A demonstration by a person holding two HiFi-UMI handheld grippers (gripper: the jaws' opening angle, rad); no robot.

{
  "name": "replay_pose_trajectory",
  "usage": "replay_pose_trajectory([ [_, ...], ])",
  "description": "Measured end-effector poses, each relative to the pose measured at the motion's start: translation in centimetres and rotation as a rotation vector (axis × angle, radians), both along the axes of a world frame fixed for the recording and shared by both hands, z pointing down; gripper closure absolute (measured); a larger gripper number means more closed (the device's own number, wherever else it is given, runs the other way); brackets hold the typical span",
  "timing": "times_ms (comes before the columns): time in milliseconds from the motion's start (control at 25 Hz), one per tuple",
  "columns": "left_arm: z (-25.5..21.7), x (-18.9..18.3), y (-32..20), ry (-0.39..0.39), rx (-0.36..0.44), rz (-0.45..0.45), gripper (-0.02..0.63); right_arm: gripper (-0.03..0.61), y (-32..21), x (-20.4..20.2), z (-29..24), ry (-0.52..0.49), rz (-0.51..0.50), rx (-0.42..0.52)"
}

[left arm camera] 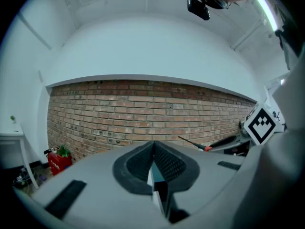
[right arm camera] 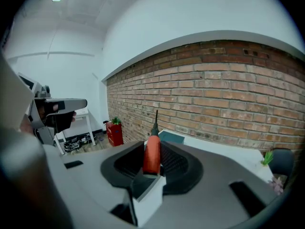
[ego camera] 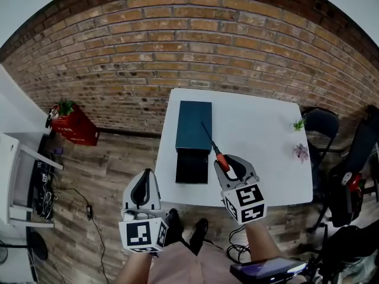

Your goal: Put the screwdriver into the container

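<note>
A screwdriver (ego camera: 220, 157) with a red handle and a thin dark shaft is held in my right gripper (ego camera: 228, 162), which is shut on the handle. The shaft points up and left, over the edge of the dark teal container (ego camera: 193, 123) on the white table (ego camera: 260, 152). The container's near end is open and black inside. In the right gripper view the red handle (right arm camera: 152, 154) stands between the pads, with the container (right arm camera: 171, 137) beyond. My left gripper (ego camera: 142, 181) hangs over the wooden floor left of the table, its pads (left arm camera: 167, 163) meeting with nothing between them.
A small green plant (ego camera: 300, 123) and a pink flower (ego camera: 301, 152) sit at the table's right side. Dark chairs (ego camera: 323, 123) stand at the right. A red box with a plant (ego camera: 74, 126) and a white shelf (ego camera: 18, 176) are on the left, with a brick wall behind.
</note>
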State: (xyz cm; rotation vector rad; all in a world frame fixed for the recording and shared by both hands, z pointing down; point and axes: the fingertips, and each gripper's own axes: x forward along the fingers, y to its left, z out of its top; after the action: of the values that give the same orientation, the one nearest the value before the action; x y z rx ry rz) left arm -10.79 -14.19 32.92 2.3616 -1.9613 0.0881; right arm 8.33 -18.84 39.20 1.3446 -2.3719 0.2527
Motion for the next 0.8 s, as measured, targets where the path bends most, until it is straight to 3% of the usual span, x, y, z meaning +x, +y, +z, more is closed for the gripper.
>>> replay_pose_trajectory([
  [800,6.2,-1.9,1.4,0.014,-0.138,-0.035,0.601,0.468,4.4,-2.8,11.0,0.049,-0.090,-0.253],
])
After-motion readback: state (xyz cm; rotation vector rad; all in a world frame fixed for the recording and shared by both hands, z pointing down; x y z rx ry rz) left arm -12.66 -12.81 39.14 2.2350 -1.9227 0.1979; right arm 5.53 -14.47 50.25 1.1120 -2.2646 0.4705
